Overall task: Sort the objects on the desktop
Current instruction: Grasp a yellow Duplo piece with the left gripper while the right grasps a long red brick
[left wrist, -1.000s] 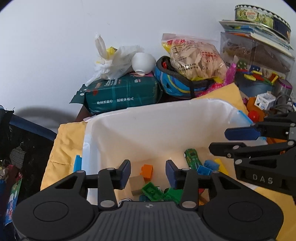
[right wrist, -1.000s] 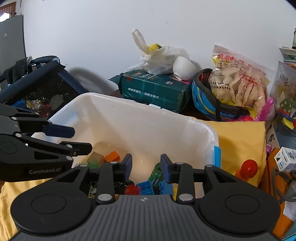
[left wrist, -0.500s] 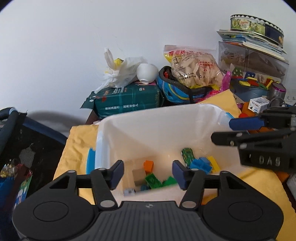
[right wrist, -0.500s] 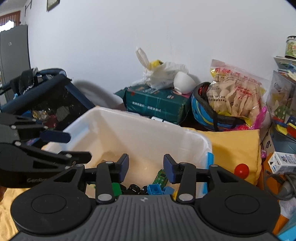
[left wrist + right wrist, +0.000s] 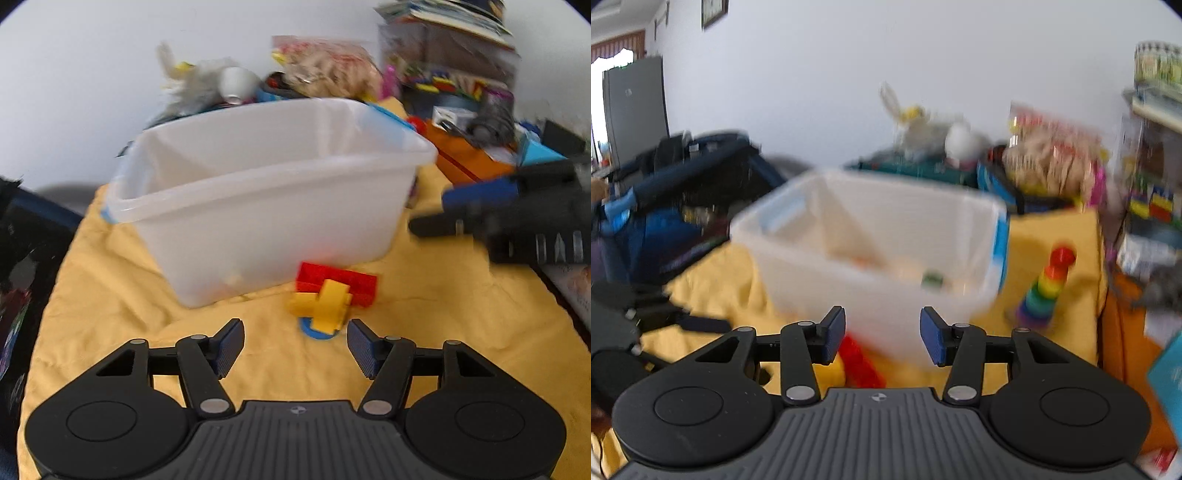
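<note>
A: Where's the next toy?
B: The red and yellow block cluster (image 5: 334,295) lies on the yellow cloth (image 5: 110,295), near side of the white bin (image 5: 258,192), just ahead of the left gripper (image 5: 295,341).
A: Its jaws?
B: Spread, empty, just been opening, angled down. The right gripper (image 5: 882,334), also spread and empty, sits farther right.

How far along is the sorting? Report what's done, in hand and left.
Done: some toys already lie in the white bin, though blur hides most. In hand: nothing; both grippers have just been opening, and the left gripper and right gripper are empty. Left: the red and yellow blocks on the yellow cloth by the bin, and the ring stacker beside it.
</note>
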Demonstrator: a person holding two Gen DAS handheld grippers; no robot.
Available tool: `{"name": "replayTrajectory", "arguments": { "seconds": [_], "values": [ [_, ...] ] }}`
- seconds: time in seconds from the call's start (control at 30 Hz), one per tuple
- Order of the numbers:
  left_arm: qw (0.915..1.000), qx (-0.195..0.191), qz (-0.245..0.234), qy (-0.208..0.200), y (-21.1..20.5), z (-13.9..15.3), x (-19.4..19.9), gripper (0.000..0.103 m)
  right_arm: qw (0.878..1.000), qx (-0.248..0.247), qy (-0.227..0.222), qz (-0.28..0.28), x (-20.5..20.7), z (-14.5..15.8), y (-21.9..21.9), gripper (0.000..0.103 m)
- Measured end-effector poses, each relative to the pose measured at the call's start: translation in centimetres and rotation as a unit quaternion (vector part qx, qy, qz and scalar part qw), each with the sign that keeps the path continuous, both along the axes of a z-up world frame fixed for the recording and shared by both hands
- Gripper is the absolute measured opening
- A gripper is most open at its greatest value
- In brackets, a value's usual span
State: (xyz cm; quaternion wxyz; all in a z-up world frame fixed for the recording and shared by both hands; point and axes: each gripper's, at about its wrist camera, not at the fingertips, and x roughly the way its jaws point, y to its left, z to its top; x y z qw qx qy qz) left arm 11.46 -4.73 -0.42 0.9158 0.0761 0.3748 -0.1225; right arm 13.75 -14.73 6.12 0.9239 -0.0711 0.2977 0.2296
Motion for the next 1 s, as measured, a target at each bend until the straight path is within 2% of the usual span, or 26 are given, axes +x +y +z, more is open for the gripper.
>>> {"name": "replayTrajectory", "arguments": {
  "seconds": [0.13, 0.23, 0.33, 0.37, 0.4, 0.47, 0.63, 0.77, 0.9, 1.0],
  "values": [
    [0.999, 0.018, -0.042, 0.005, -2.1, -1.0, 1.8, 0.065, 0.999, -0.01, 0.036, -0.012, -0.7, -2.4, -0.3, 0.049],
    [0.996, 0.05, -0.073, -0.016, -3.5, -1.7, 2.6, 0.064, 0.998, -0.013, 0.053, -0.02, -1.4, -3.6, -0.5, 0.049],
    [0.9933, 0.073, -0.089, 0.006, -4.3, -2.9, 3.6, 0.045, 0.997, -0.022, 0.061, -0.029, -2.1, -4.5, -0.7, 0.049],
    [0.9931, 0.07, -0.093, 0.012, -4.3, -3.1, 3.9, 0.036, 0.997, -0.021, 0.065, -0.032, -2.2, -4.7, -0.8, 0.049],
    [0.993, 0.067, -0.096, 0.015, -4.3, -3.2, 4.0, 0.031, 0.997, -0.02, 0.066, -0.034, -2.4, -4.8, -1.0, 0.049],
    [0.9924, 0.066, -0.103, 0.013, -4.4, -3.2, 3.6, 0.027, 0.997, -0.024, 0.066, -0.038, -2.6, -5.0, -1.1, 0.049],
    [0.9921, 0.057, -0.109, 0.023, -4.1, -2.9, 1.9, 0.027, 0.996, -0.027, 0.073, -0.047, -2.4, -5.6, -1.5, 0.049],
    [0.9945, 0.031, -0.09, 0.044, -3.0, -2.4, 0.1, 0.027, 0.996, -0.029, 0.077, -0.044, -2.2, -6.0, -1.3, 0.049],
    [0.9945, -0.002, -0.066, 0.082, -1.6, -2.8, -1.9, 0.027, 0.996, -0.032, 0.077, -0.035, -1.8, -6.4, -0.8, 0.049],
    [0.99, -0.058, -0.037, 0.123, 0.0, -3.8, -2.7, 0.027, 0.996, -0.036, 0.074, -0.024, -1.6, -6.5, -0.3, 0.049]
  ]
}}
